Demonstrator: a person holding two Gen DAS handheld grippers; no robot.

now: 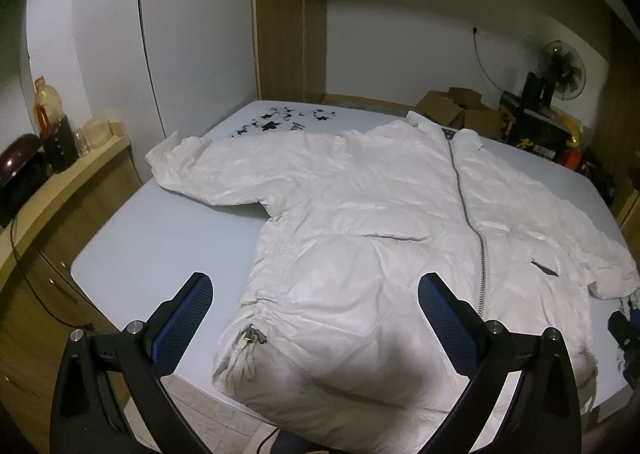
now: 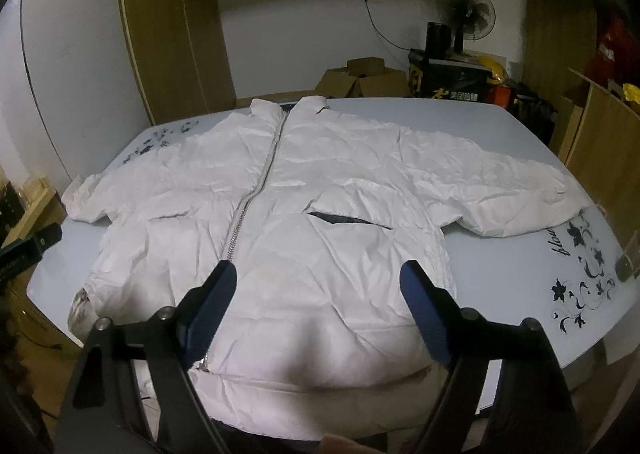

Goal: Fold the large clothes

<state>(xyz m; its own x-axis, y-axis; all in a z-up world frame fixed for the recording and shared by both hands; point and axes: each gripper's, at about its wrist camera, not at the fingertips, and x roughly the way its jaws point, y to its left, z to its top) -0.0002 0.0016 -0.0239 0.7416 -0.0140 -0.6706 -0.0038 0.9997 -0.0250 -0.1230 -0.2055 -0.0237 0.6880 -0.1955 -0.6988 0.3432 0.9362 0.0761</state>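
A white puffer jacket [image 1: 360, 213] lies front up and zipped on a pale blue table [image 1: 160, 238], both sleeves spread out. Its hem hangs over the near edge. My left gripper [image 1: 314, 290] is open and empty, above the jacket's left hem corner near a drawstring toggle [image 1: 252, 336]. My right gripper [image 2: 318, 278] is open and empty, above the jacket [image 2: 340, 193] at its lower right front, just right of the zipper [image 2: 256, 193]. The right gripper's tip also shows in the left wrist view [image 1: 624, 330], at the right edge.
A wooden counter [image 1: 60, 173] with bottles and jars runs along the left. Cardboard boxes [image 2: 360, 79], a black box and a fan [image 2: 466, 11] stand behind the table. A wooden cabinet [image 2: 608, 141] stands at the right. The table top [image 2: 520, 274] carries black flower prints.
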